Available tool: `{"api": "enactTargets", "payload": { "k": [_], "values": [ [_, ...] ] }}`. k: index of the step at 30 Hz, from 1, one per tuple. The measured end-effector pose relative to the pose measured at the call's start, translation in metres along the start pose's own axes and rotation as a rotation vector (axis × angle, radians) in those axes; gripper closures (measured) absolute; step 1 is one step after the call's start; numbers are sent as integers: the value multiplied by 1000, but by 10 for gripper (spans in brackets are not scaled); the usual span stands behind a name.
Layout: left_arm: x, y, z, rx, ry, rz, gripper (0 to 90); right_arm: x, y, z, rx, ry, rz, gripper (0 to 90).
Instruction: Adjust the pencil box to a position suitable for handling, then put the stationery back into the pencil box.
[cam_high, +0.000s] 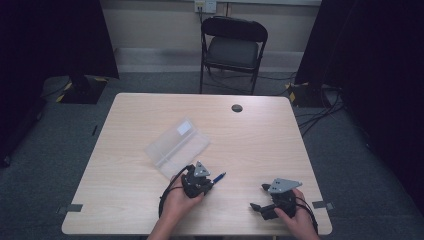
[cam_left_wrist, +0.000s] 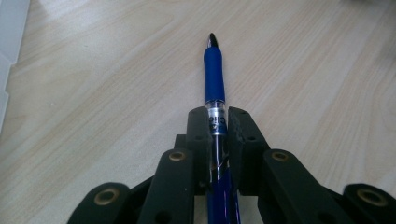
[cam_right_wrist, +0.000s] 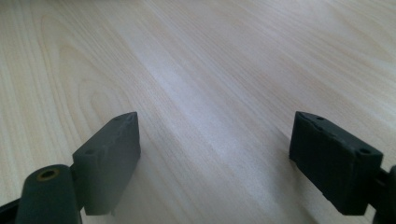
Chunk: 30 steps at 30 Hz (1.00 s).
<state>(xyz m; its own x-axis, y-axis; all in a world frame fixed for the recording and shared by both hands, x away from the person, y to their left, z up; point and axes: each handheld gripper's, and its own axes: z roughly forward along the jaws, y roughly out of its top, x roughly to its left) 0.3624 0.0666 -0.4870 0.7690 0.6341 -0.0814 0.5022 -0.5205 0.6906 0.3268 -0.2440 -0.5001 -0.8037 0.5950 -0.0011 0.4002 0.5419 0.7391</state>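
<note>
Blue pen (cam_left_wrist: 214, 79) sits clamped lengthwise in the left tool (cam_left_wrist: 217, 122), tip pointing outward, near the surface's front edge, apparently for stowing in the clear plastic case (cam_high: 177, 145) nearby. Right tool (cam_right_wrist: 215, 158) idles, spread apart and empty.

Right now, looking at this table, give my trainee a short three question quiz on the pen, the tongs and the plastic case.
1. True or false: the left tongs are shut on the blue plastic pen with a black tip.
2. Which way does the pen's tip point from the left tongs? A. back toward the person B. away from them, beyond the pads C. straight up
3. Fill in: the right tongs stand ____ with bare light wooden table between the pads.

Key: 1 true. 2 B. 3 open. For reference, the clear flat plastic case lies apart from the pen, farther up the table in the high view.
</note>
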Motion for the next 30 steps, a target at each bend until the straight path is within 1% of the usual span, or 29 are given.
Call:
{"api": "enactTargets", "payload": {
  "k": [2,4,5,6,7,8,9,11,12,14,15,18,19,20,21,22,23,30],
  "values": [
    [-1,0,0,4,-1,-1,797,0,0,0,0,0,0,155],
    [-2,1,-3,24,6,12,798,0,0,0,0,0,0,156],
    [-2,1,-3,7,1,1,797,0,0,0,2,-2,0,156],
    [-2,1,-3,7,1,1,798,0,0,0,2,-2,0,156],
    [0,3,-7,7,4,10,798,0,0,0,2,-2,0,156],
    [0,3,-7,7,4,10,798,0,0,0,2,-2,0,156],
    [1,5,-11,3,1,4,798,0,0,0,0,0,0,156],
    [2,5,-12,4,-7,-2,798,0,0,0,0,0,0,156],
    [2,6,-13,10,-3,-1,798,0,0,0,0,0,0,156],
    [3,7,-15,15,-8,-1,798,0,0,0,2,-2,0,156],
    [5,6,-16,-6,-16,-14,798,0,0,0,2,-2,0,156],
    [6,7,-18,-17,-18,-16,797,0,0,0,2,-2,-1,156],
    [7,8,-20,-23,-25,-25,797,0,0,0,0,0,0,156],
    [7,8,-21,-35,-27,-25,798,0,0,0,2,-2,0,156],
    [8,9,-23,-24,-20,-15,798,0,0,0,2,-2,-1,156],
    [8,9,-23,-24,-20,-15,798,0,0,0,2,-2,-1,156],
    [9,10,-25,-40,-25,-23,797,0,0,0,1,-1,0,156],
    [13,14,-30,-41,-24,-24,798,0,0,0,1,0,1,156]
  ]
}}
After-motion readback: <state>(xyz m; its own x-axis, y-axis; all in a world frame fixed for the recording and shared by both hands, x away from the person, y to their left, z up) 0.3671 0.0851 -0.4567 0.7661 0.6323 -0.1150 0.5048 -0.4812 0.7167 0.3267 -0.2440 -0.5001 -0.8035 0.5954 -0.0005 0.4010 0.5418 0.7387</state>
